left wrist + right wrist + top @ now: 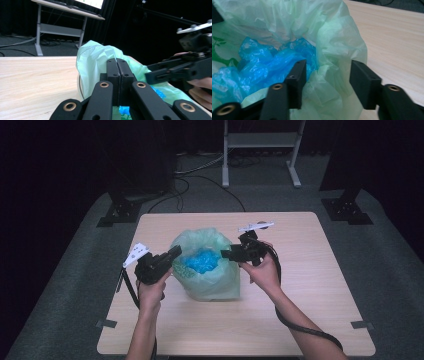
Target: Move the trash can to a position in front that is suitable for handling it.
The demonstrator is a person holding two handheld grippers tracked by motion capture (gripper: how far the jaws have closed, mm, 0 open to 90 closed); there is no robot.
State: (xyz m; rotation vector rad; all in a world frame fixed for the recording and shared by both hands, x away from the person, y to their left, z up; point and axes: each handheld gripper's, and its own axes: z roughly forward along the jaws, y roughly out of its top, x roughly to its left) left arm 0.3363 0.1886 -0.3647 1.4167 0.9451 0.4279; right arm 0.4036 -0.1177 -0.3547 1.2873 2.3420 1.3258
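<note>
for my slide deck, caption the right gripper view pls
Right gripper jaws straddle the rim of a pale green bag stuffed with crumpled blue plastic.

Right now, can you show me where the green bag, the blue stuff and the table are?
green bag (215, 285): high view, its front side.
blue stuff (202, 261): high view, middle of the crumpled pile inside the bag.
table (300, 320): high view, bare wooden top.

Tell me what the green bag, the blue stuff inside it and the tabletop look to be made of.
Green bag: thin, translucent plastic film, judging by its crinkles and see-through walls. Blue stuff: likely glossy crumpled plastic film, with shiny wrinkled folds. Tabletop: pale wood or wood-look laminate, matt, with visible grain lines.
</note>
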